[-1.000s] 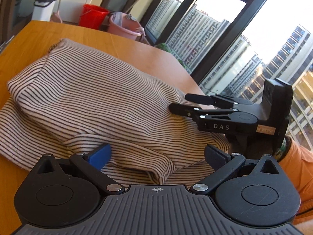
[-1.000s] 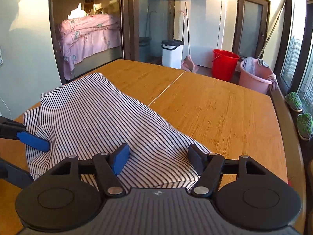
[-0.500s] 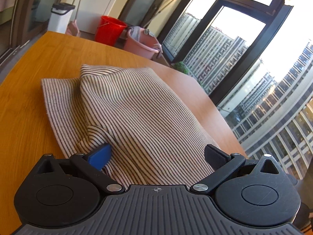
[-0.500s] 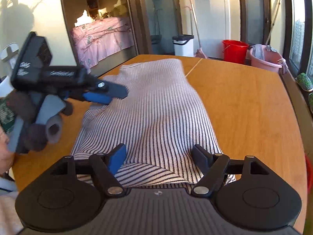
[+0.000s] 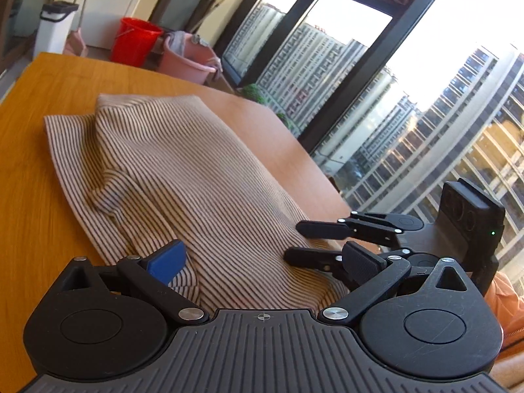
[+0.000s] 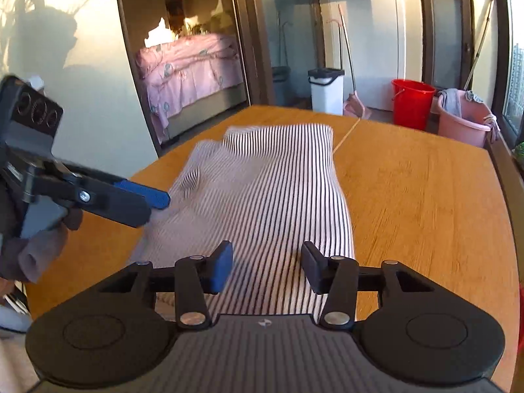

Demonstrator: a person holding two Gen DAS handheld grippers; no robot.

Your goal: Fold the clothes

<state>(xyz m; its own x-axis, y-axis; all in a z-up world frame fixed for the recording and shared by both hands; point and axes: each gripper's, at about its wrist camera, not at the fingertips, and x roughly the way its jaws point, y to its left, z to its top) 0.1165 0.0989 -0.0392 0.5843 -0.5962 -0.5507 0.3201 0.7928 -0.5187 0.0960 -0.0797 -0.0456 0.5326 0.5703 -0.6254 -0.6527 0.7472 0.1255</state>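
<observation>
Striped knit cloth point(image 6: 278, 196), wood table point(image 6: 425, 196)

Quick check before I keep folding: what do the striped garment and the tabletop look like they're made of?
Striped garment: looks like a soft knit fabric, matte, cream with fine dark stripes; it drapes and bunches into rounded folds. Tabletop: apparently wood or wood-look laminate, orange-brown with visible grain lines, a seam and a slight sheen; which one, the views don't settle.

garment point(image 6: 268, 203) on table point(image 6: 419, 203), buckets point(image 6: 413, 103) behind

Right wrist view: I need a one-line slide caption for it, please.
Right gripper, jaws closing over the near end of a striped garment on a wooden table, left gripper at its left edge.
</observation>
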